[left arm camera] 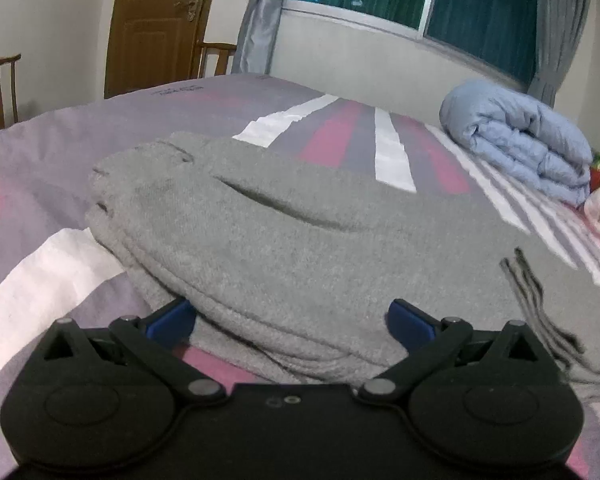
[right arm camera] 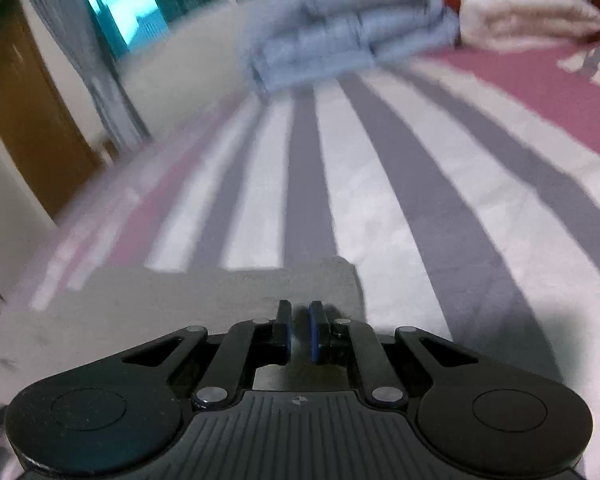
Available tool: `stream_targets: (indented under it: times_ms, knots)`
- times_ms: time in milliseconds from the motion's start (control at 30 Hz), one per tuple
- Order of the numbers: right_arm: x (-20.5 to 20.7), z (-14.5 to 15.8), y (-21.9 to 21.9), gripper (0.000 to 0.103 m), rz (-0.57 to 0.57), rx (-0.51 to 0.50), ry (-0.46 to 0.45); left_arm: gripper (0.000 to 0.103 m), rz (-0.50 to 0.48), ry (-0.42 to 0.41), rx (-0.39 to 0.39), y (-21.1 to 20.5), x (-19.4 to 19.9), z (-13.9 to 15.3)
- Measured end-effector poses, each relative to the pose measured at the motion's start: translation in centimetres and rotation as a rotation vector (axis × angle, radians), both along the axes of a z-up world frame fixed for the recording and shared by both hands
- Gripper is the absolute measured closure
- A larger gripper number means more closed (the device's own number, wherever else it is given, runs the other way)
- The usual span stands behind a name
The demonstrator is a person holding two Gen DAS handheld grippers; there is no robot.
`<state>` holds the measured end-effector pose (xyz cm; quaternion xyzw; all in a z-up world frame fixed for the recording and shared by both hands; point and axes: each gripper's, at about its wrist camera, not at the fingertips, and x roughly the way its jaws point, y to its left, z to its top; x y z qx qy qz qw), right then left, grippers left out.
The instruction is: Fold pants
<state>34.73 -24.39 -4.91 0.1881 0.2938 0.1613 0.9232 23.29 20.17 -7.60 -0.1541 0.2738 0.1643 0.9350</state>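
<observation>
Grey sweatpants [left arm camera: 300, 240] lie folded in layers on the striped bed [left arm camera: 40, 168], left tool [left arm camera: 290, 320] spread wide astride the stacked edge, right tool [right arm camera: 299, 330] nearly closed, apparently pinching a corner to carry the fold.

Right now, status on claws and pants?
Left claw open around folded pants. Right claw nearly shut, grip on pants uncertain. Nothing in the way.
</observation>
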Motion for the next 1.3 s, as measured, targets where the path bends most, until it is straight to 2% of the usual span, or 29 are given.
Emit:
stream_targets:
  times_ms: [67, 133, 233, 333, 400, 433, 467, 600, 667, 867, 900, 933, 967, 1000, 1033, 1200, 1300]
  knots:
    - [-4.0, 0.2, -0.1, 0.094, 0.004, -0.026, -0.063, 0.006, 0.02, -0.031, -0.052, 0.8, -1.0, 0.2]
    - [-7.0, 0.0, -0.4, 0.094, 0.003, -0.054, -0.085, 0.006, 0.054, -0.054, -0.128, 2.2, -2.3, 0.0]
    - [-9.1, -0.8, -0.5, 0.092, -0.014, -0.041, -0.025, 0.006, 0.081, -0.147, -0.289, 5.5, -4.2, -0.6]
    - [-10.3, -0.3, -0.9, 0.088, -0.048, -0.01, -0.022, 0.007, 0.092, -0.242, -0.492, 9.0, -5.0, -2.1]
    - [-10.7, 0.0, -1.2, 0.071, -0.077, 0.004, -0.025, 0.011, 0.101, -0.276, -0.534, 10.1, -5.0, -2.5]
    - [-10.8, 0.0, -1.3, 0.056, -0.095, 0.005, -0.028, 0.011, 0.1, -0.292, -0.553, 10.6, -4.8, -2.8]
    - [-11.1, 0.4, -1.6, 0.05, -0.113, 0.007, -0.035, 0.011, 0.1, -0.306, -0.565, 11.0, -4.5, -3.0]
    - [-11.3, 0.8, -2.2, 0.05, -0.152, 0.019, -0.052, 0.01, 0.091, -0.32, -0.615, 12.8, -2.5, -3.5]
    - [-11.4, 0.7, -2.3, 0.05, -0.165, 0.019, -0.041, 0.01, 0.077, -0.316, -0.621, 13.7, -1.2, -3.7]
    - [-11.0, 0.3, -2.6, 0.05, -0.19, 0.013, -0.024, 0.011, 0.032, -0.282, -0.545, 15.2, 2.1, -3.7]
    - [-10.9, 0.2, -2.7, 0.05, -0.193, 0.017, -0.022, 0.019, 0.035, -0.272, -0.531, 15.1, 2.2, -3.6]
    - [-10.9, 0.2, -2.7, 0.05, -0.195, 0.02, -0.022, 0.061, 0.065, -0.25, -0.507, 15.0, 2.1, -3.5]
    - [-10.7, 0.1, -2.8, 0.05, -0.196, 0.022, -0.022, 0.073, 0.096, -0.238, -0.529, 15.4, 1.8, -3.9]
    - [-10.6, 0.0, -3.0, 0.05, -0.197, 0.026, -0.021, 0.075, 0.104, -0.259, -0.59, 15.8, 1.3, -4.4]
    - [-10.5, -0.1, -3.2, 0.05, -0.202, 0.034, -0.02, 0.075, 0.102, -0.262, -0.581, 15.6, 1.0, -4.0]
    - [-10.5, -0.1, -5.5, 0.05, -0.225, 0.088, -0.019, 0.077, 0.049, -0.3, -0.408, 12.4, 0.2, 0.6]
    - [-10.1, 0.1, -7.0, 0.05, -0.232, 0.138, -0.014, 0.077, -0.05, -0.347, -0.318, 9.2, 1.1, 4.6]
